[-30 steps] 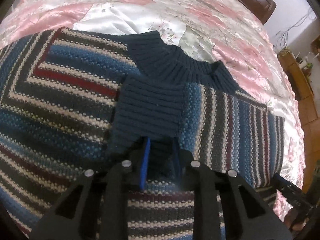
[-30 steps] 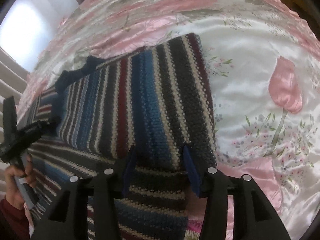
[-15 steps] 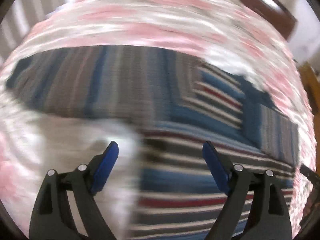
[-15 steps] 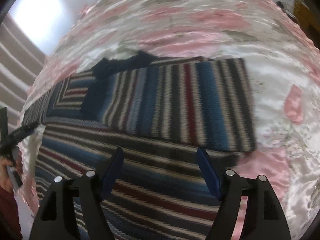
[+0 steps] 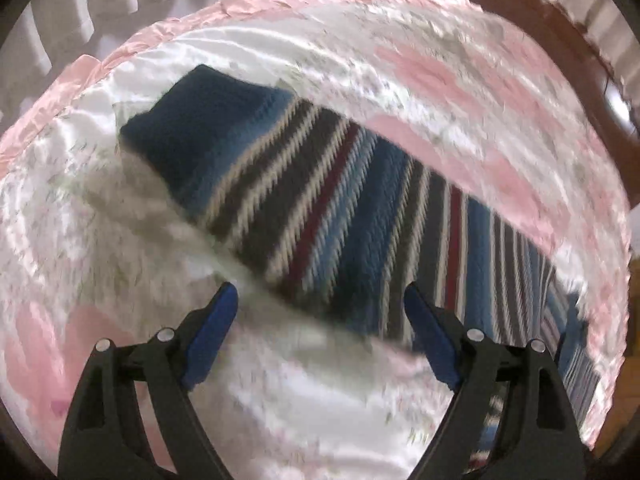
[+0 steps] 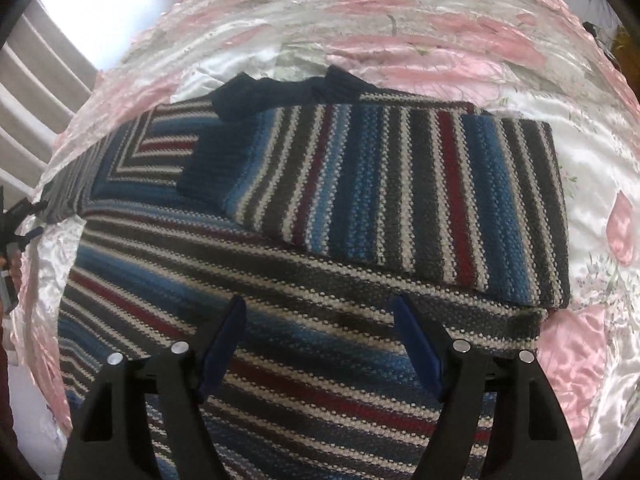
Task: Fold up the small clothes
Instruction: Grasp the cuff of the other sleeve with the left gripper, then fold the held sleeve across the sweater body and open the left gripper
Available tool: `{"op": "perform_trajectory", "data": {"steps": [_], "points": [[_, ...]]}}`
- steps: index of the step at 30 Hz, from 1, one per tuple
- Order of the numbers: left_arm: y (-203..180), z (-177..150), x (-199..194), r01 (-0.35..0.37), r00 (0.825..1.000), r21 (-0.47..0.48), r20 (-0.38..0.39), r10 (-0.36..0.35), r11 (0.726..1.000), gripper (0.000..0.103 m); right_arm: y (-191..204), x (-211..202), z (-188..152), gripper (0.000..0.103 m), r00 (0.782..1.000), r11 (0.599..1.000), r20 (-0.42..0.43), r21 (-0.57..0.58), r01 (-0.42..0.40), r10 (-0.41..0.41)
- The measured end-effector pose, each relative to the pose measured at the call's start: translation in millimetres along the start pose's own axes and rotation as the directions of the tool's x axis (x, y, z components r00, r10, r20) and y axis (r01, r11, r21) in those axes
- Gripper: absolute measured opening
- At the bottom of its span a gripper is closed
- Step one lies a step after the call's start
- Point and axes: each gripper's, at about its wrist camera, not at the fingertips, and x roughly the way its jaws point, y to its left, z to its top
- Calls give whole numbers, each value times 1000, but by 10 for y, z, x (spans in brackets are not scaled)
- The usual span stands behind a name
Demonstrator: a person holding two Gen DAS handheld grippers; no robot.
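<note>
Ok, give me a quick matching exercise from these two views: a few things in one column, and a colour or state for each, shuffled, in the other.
Column one:
1. left gripper
2. sleeve cuff
3. bedspread
4. folded sleeve

Column two:
A. plain navy rib knit
B. pink and white floral satin
C. open, holding nothing
D. striped, lying across the sweater body

Pairs: 1-C, 2-A, 3-B, 4-D

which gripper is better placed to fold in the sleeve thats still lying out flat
Left. The open left gripper faces the striped knit sweater's unfolded sleeve; the open right gripper hangs over the body beside the already folded sleeve.
</note>
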Motion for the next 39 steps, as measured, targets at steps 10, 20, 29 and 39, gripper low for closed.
{"op": "perform_trajectory", "data": {"steps": [10, 20, 29, 39], "points": [[87, 208, 229, 5, 999, -102, 52, 0, 995, 31, -80, 136, -108, 76, 1000, 1000, -22, 12, -1, 1], [-244, 117, -184, 84, 973, -51, 219, -71, 995, 12, -184, 136, -217, 76, 1000, 1000, -21, 27, -12, 13], [-1344, -300, -654, 184, 931, 220, 274, -241, 958, 12, -352, -16, -320, 76, 1000, 999, 9, 50, -9, 9], [-2575, -1131, -684, 262, 907, 443, 190, -375, 857, 12, -536, -85, -422, 76, 999, 996, 33, 89, -25, 22]]}}
